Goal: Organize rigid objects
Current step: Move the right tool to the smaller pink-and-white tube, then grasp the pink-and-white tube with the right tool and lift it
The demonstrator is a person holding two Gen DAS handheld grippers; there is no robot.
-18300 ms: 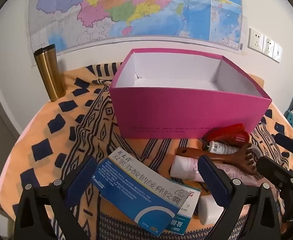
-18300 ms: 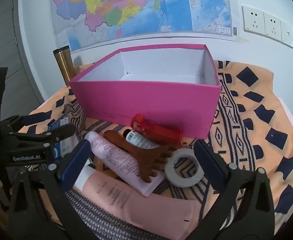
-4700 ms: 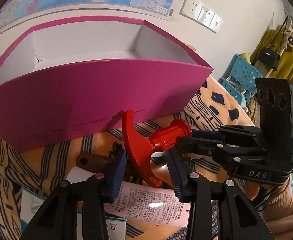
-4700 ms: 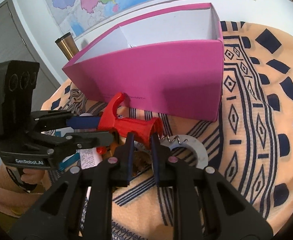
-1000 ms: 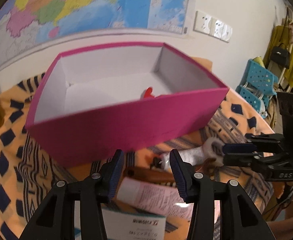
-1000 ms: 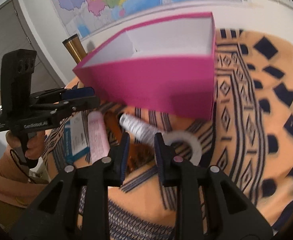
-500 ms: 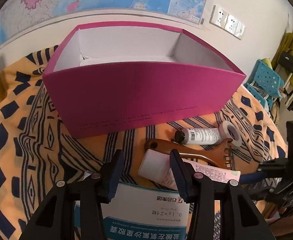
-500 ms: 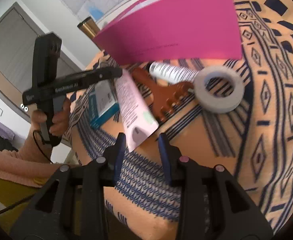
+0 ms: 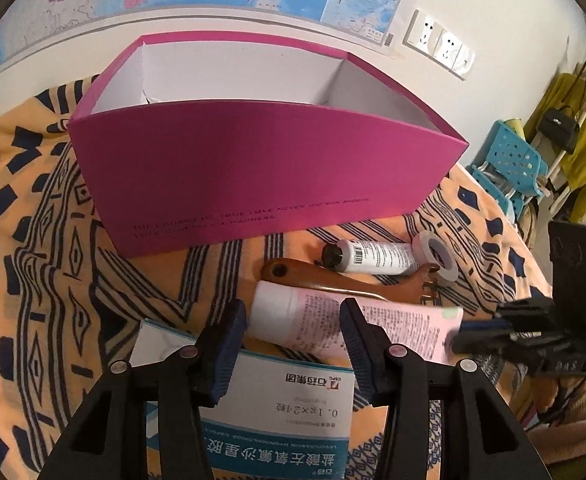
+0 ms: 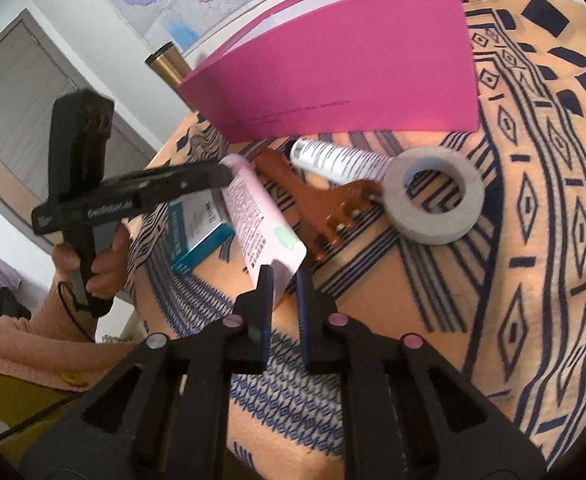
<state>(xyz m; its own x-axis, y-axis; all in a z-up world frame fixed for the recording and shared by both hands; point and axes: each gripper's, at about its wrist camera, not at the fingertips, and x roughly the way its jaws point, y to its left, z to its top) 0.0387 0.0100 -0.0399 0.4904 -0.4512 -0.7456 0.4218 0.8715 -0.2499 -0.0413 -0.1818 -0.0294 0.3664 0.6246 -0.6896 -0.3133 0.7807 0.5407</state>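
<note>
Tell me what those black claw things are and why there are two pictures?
A person holds a hand tool in each hand. Each tool has two fingers and a camera, so each picture looks along one tool. The right gripper has shut on the flat end of a pink tube. The left gripper hovers part open above that tube's cap end. On the patterned cloth lie a wooden comb, a white bottle, a tape roll and a medicine box, in front of a pink box.

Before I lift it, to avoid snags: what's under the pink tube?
The pink tube lies across the wooden comb and the medicine box; anything else beneath is covered.
</note>
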